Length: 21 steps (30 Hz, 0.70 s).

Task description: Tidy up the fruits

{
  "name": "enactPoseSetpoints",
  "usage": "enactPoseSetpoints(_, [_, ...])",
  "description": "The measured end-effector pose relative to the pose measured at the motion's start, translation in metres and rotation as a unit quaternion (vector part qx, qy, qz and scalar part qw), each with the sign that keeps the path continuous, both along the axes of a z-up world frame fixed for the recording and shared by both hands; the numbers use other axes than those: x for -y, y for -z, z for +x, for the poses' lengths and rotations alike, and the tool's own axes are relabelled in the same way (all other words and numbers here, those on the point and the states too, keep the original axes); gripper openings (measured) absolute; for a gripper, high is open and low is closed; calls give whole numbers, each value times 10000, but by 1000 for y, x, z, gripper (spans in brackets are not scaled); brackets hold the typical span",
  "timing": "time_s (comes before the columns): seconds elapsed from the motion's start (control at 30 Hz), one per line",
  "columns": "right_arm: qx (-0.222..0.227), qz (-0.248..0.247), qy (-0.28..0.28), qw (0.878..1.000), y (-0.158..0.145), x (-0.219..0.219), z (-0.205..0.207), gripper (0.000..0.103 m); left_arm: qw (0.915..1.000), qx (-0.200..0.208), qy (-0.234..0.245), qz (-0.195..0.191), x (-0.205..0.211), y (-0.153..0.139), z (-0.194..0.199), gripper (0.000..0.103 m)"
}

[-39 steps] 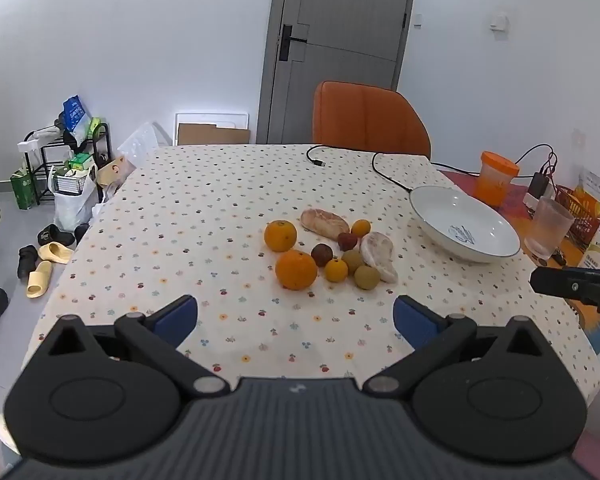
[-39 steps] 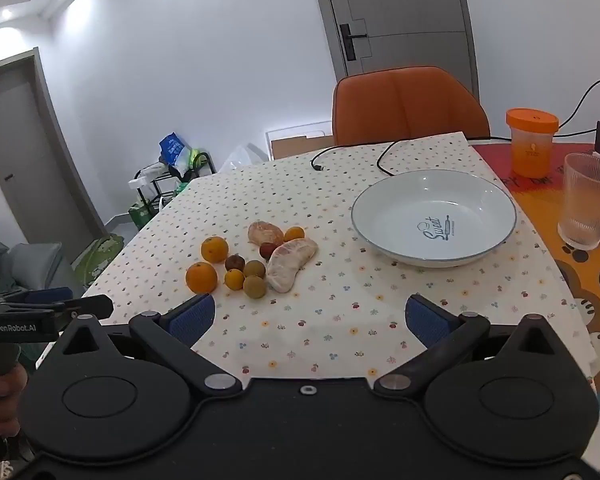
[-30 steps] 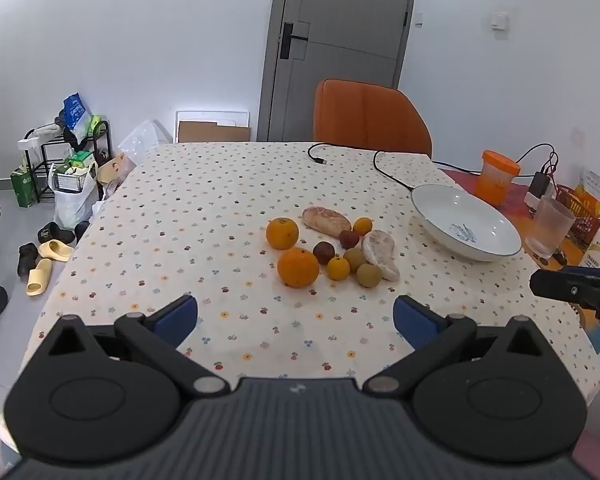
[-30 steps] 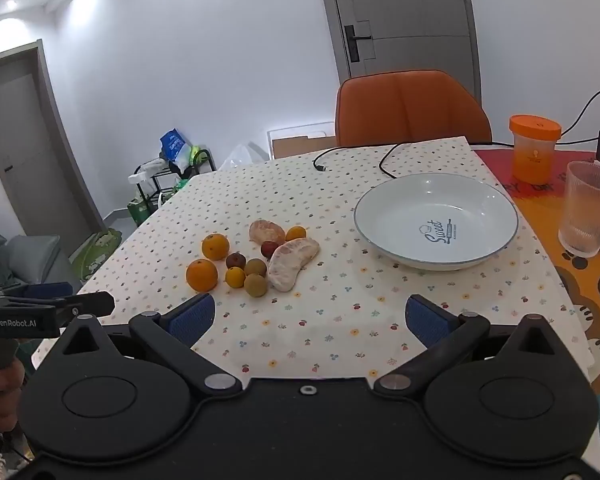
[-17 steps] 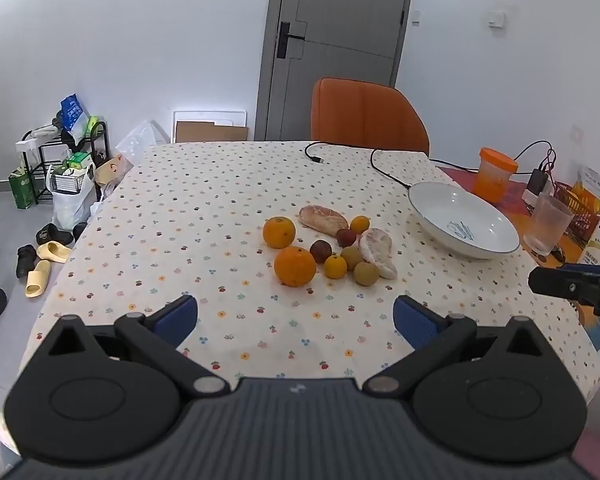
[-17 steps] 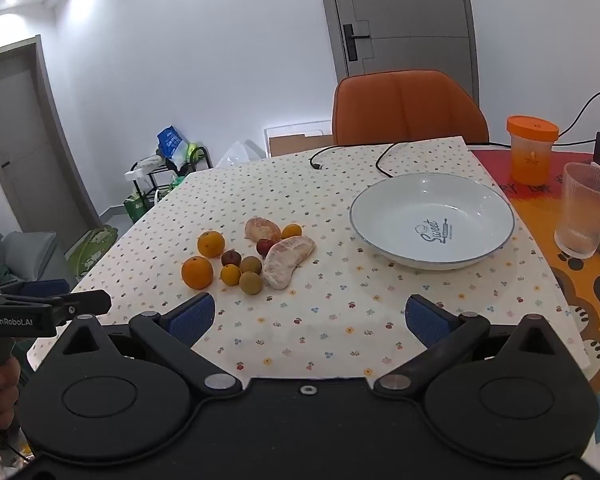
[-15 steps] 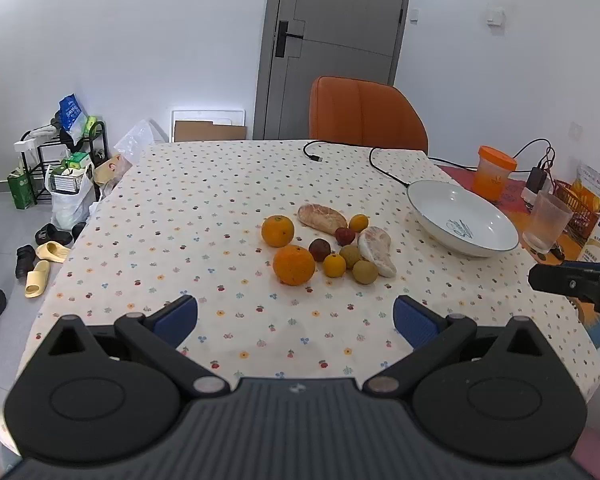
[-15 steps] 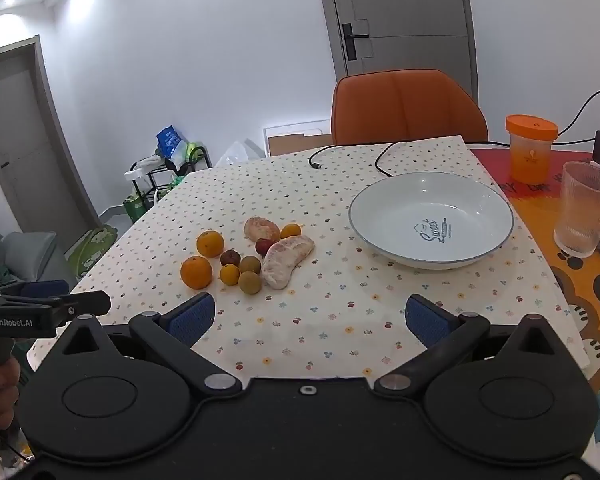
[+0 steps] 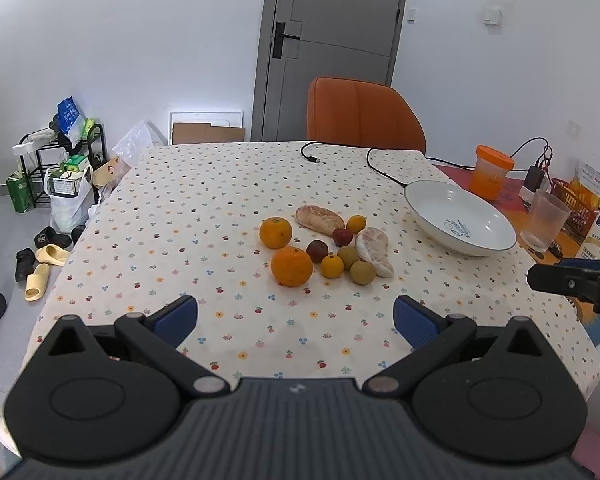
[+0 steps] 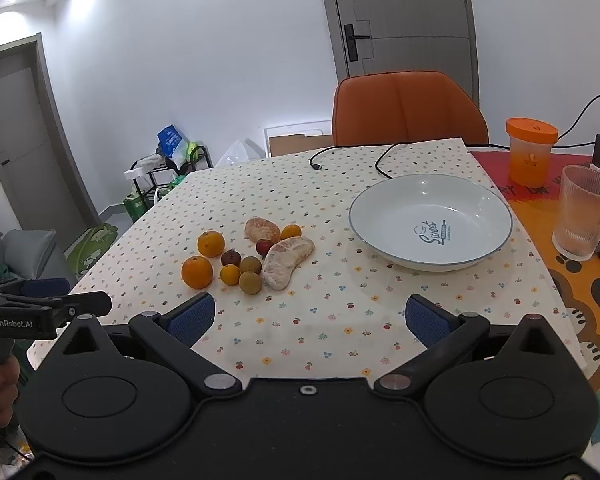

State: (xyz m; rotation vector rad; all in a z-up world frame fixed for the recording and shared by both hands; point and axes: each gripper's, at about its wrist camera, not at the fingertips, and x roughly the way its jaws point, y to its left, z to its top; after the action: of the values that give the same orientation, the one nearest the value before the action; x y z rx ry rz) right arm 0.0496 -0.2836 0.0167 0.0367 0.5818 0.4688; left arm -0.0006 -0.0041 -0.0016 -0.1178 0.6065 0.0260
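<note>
A cluster of fruit lies mid-table on the dotted cloth: two oranges (image 9: 291, 266) (image 9: 275, 233), small yellow, brown and red fruits (image 9: 332, 266), and two peeled pomelo segments (image 9: 374, 251) (image 9: 319, 220). The cluster also shows in the right wrist view (image 10: 249, 258). An empty white bowl (image 9: 460, 220) (image 10: 430, 222) stands right of the fruit. My left gripper (image 9: 296, 316) is open and empty above the near table edge. My right gripper (image 10: 308, 316) is open and empty, near the front edge, facing the gap between fruit and bowl.
A black cable (image 9: 380, 168) runs behind the bowl. An orange lidded cup (image 10: 531, 151) and a ribbed glass (image 10: 583, 213) stand right of the bowl. An orange chair (image 9: 364, 117) stands at the far side. A shelf and shoes (image 9: 40, 256) are on the floor left.
Both grippers have drifted only slightly; the fruit and bowl sit a little differently in view. Both stay open and empty. Nothing on the table has moved.
</note>
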Motion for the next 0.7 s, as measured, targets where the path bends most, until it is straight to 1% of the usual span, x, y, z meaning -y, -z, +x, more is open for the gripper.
enactPoseSetpoints(0.7, [-2,-35,28,10000,-2,-1,-1,103,10000,20,8,-1,-1,-2,-1,103])
